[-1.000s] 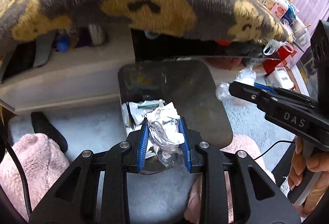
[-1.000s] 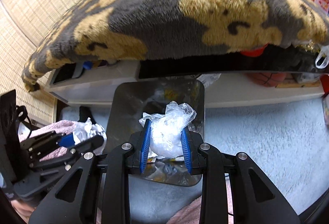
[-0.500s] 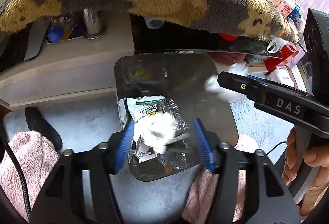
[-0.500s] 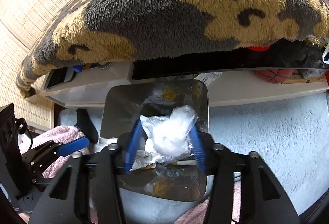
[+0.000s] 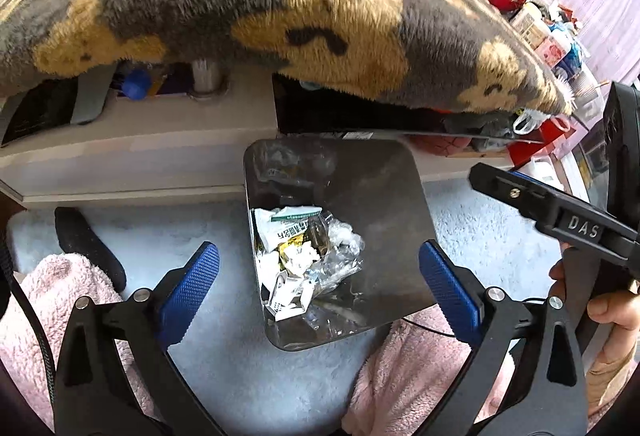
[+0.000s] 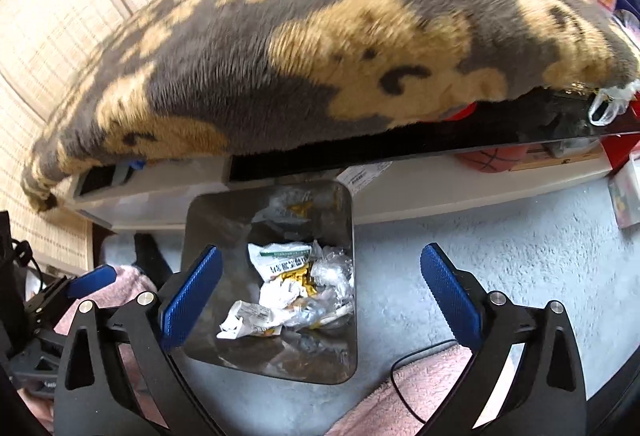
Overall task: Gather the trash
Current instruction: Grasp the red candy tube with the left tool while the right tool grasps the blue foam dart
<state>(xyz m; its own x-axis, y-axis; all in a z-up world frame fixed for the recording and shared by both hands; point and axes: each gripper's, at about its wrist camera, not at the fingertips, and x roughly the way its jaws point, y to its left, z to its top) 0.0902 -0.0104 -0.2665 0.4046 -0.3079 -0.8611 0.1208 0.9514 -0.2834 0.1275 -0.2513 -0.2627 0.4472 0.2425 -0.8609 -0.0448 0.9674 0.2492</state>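
Both loads are away! The left tongs [image 5: 319, 282] are swinging wide open with nothing between the blue pads; a second ago they pinched a crumpled white wad. The right tongs [image 6: 320, 286] are spreading too, their plastic bag gone from between them. Everything now lies in the metal bin [image 5: 400, 196] on the pale carpet [image 5: 224, 356], heaped with the wrappers [image 5: 292, 232] at the bottom, though which lump is which I can't quite tell. This round looks done; with both tongs free, the likely next job is hunting more trash.
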